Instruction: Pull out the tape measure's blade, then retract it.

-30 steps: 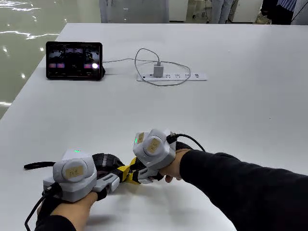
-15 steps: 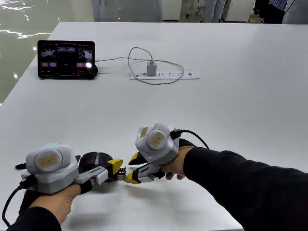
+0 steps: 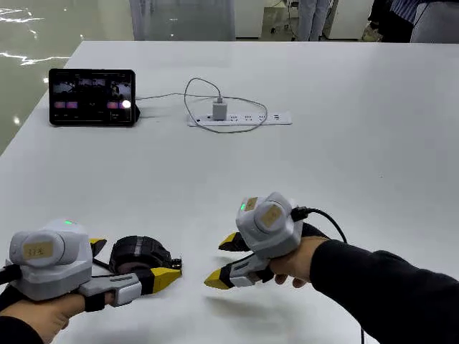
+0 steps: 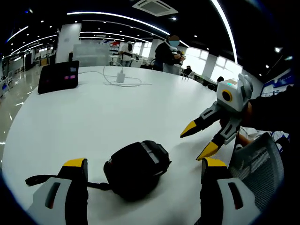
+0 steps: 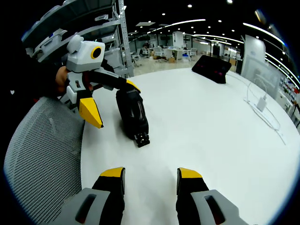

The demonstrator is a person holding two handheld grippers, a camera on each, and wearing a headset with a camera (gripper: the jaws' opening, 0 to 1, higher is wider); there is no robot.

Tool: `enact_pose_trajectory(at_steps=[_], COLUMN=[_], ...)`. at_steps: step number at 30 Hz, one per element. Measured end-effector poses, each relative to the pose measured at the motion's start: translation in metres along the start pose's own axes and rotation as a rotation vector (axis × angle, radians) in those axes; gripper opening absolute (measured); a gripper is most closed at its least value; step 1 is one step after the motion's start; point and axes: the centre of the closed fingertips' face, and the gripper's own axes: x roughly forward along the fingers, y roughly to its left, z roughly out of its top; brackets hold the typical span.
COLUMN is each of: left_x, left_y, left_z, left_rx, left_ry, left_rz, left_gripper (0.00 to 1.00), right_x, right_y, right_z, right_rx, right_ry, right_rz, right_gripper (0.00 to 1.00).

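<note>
Drawing back from the tape measure (image 3: 140,252), the right tool (image 3: 221,261) is now hovering well apart from it, where a second ago its yellow tips were crowding right up against the case. Its jaws are standing moderately apart and are gripping nothing.

The left tool (image 3: 133,260) is staying with the tape measure, its jaws spreading wide to either side of the black case. In the left gripper view, bare surface is showing between each jaw and the case, so this tool is straddling the tape measure rather than clamping it.

The tape measure is lying on the white tabletop (image 3: 344,158) with its blade wound in. Just the blade hook (image 5: 142,139) is showing at the mouth of the case, pointing toward the right tool. A black wrist strap (image 4: 35,180) is trailing from the side of the tape measure that is facing away from the right tool.

Far beyond the tape measure, a tablet (image 3: 92,96) is glowing on the left tool's side. A power strip (image 3: 240,118) is lying straight out past the tape measure, carrying a white charger (image 3: 219,110).
</note>
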Motion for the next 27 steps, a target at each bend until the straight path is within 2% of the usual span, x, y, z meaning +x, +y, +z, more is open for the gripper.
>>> enact_pose_trajectory(at_steps=[1,2,3,5,7,11,14,19,20,22,25,27], left_x=[-0.001,-0.003,-0.005,-0.009,-0.014,-0.022,-0.029,-0.04,-0.043,-0.046,-0.051,-0.054], left_y=[0.001,0.005,0.007,0.006,0.011,0.015,0.024,0.035,0.037,0.037,0.038,0.04], left_z=[0.001,-0.001,-0.003,-0.003,-0.005,-0.001,-0.012,-0.013,-0.014,-0.02,-0.022,-0.023], left_rx=[0.002,-0.006,-0.021,-0.071,-0.05,0.012,0.079,0.11,0.128,0.154,0.16,0.187], left_ry=[-0.008,0.005,0.02,0.015,0.024,0.001,0.064,0.048,0.052,0.085,0.083,0.086], left_rz=[-0.007,-0.007,-0.01,-0.043,-0.036,-0.048,-0.032,-0.032,-0.021,-0.043,-0.055,-0.048], left_gripper=[0.99,0.99,0.99,0.99,0.99,0.99,0.99,0.99,0.99,0.99,0.99,0.99], right_x=[-0.004,-0.009,-0.013,-0.021,-0.031,-0.049,-0.062,-0.079,-0.081,-0.086,-0.094,-0.099], right_y=[-0.002,-0.003,-0.005,-0.009,-0.012,-0.015,-0.018,-0.024,-0.027,-0.028,-0.032,-0.036], right_z=[-0.002,-0.004,-0.006,-0.01,-0.014,-0.023,-0.032,-0.044,-0.047,-0.053,-0.062,-0.068], right_rx=[0.008,0.014,0.017,0.013,0.004,-0.019,-0.026,-0.043,-0.056,-0.05,-0.033,-0.025], right_ry=[-0.004,-0.016,-0.02,-0.024,-0.027,-0.028,-0.032,-0.043,-0.039,-0.038,-0.04,-0.038], right_rz=[-0.005,-0.015,-0.021,-0.043,-0.062,-0.089,-0.108,-0.151,-0.164,-0.166,-0.177,-0.188], right_gripper=[0.43,0.44,0.45,0.47,0.5,0.53,0.55,0.61,0.64,0.66,0.7,0.72])
